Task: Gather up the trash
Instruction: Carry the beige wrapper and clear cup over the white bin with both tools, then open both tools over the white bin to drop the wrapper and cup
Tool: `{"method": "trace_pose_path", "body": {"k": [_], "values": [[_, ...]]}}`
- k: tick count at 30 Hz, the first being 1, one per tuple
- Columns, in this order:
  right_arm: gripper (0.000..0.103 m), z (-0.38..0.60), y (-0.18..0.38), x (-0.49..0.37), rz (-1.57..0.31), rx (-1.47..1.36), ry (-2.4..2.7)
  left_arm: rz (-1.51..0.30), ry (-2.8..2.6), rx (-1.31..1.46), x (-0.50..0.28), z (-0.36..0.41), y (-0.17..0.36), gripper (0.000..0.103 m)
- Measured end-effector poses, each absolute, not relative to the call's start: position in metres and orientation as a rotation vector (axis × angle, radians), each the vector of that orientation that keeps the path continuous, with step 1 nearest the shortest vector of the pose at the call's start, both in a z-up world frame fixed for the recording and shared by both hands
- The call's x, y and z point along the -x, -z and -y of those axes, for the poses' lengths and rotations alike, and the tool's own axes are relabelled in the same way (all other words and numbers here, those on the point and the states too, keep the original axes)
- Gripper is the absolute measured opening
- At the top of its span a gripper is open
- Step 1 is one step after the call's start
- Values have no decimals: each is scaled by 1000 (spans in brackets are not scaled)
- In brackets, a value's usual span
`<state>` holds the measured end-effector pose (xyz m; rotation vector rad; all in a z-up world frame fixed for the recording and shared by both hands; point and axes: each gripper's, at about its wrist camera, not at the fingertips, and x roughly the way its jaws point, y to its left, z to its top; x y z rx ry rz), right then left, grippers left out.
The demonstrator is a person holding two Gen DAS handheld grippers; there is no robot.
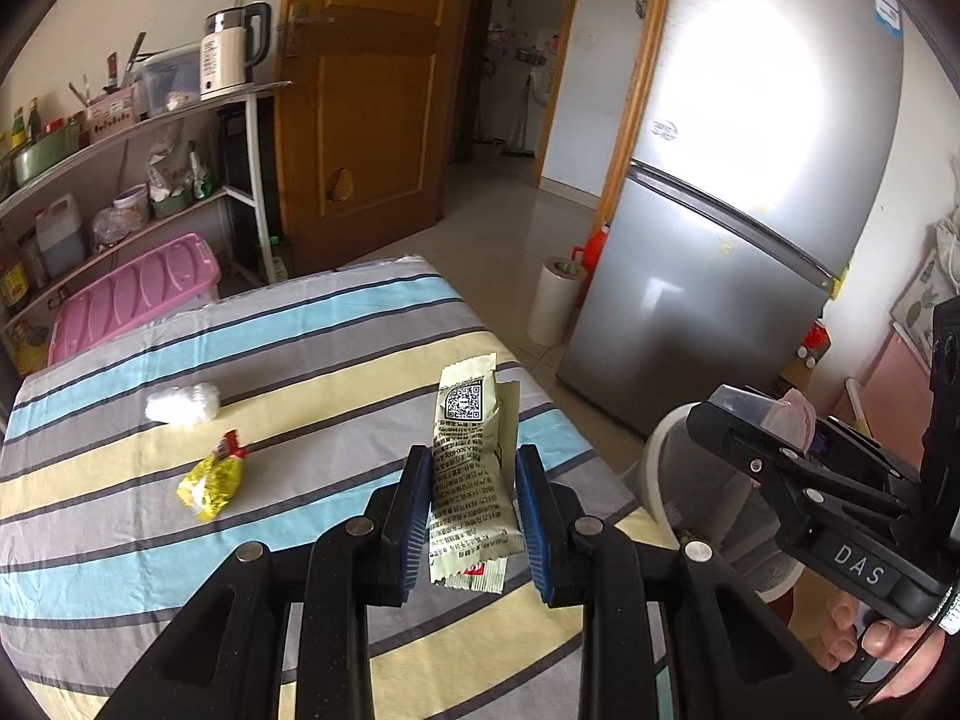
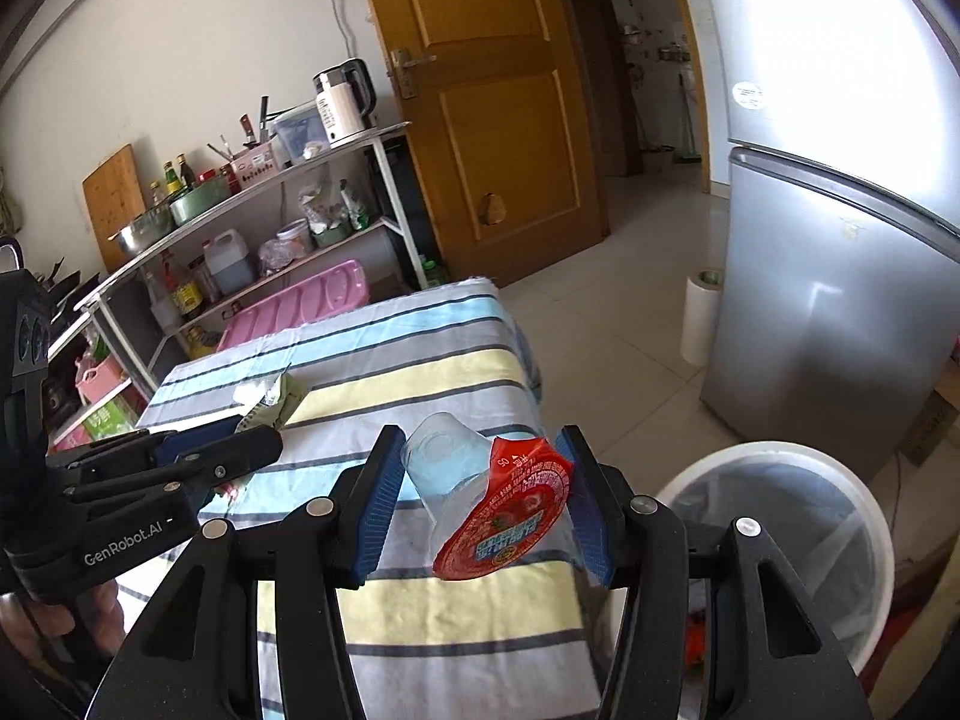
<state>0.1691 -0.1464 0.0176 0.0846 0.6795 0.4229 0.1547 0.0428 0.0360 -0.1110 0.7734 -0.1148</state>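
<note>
Lower centre of both views, your left gripper (image 1: 474,516) pinches a pale green wrapper (image 1: 471,480) showing a QR code, while your right gripper (image 2: 480,504) clamps a clear cup (image 2: 444,468) with its red printed lid. Lower right, the white bin (image 2: 780,546) holds a liner; "DAS" and "GenRobot.AI" mark the grippers.

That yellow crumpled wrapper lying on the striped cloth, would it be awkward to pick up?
The yellow wrapper looks thin and crinkled, so probably floppy and very light. It lies fairly flat on the striped cloth, so fingers may slide over it or pinch fabric too. Unlikely to roll.

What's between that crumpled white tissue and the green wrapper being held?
Only bare striped cloth in the left wrist view; the crumpled white tissue and held pale green wrapper have nothing between them.
</note>
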Motion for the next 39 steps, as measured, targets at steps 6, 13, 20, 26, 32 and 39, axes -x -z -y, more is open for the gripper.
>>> {"method": "trace_pose_path", "body": {"k": [6, 13, 20, 26, 32, 39], "values": [[53, 204, -15, -162, -682, -107, -312, -800, 221, 68, -167, 14, -27, 29], [53, 262, -2, -159, -713, -141, -201, -825, 337, 22, -180, 74, -16, 29], [53, 308, 27, -165, -783, -162, -111, -892, 409, -9, -194, 120, 13, 29], [53, 329, 55, -176, -852, -177, -70, -946, 425, -56, -199, 146, 39, 29], [53, 339, 80, -181, -912, -176, -38, -973, 426, -83, -202, 156, 52, 29], [54, 349, 88, -183, -924, -224, -9, -984, 417, -88, -205, 158, 58, 32]]}}
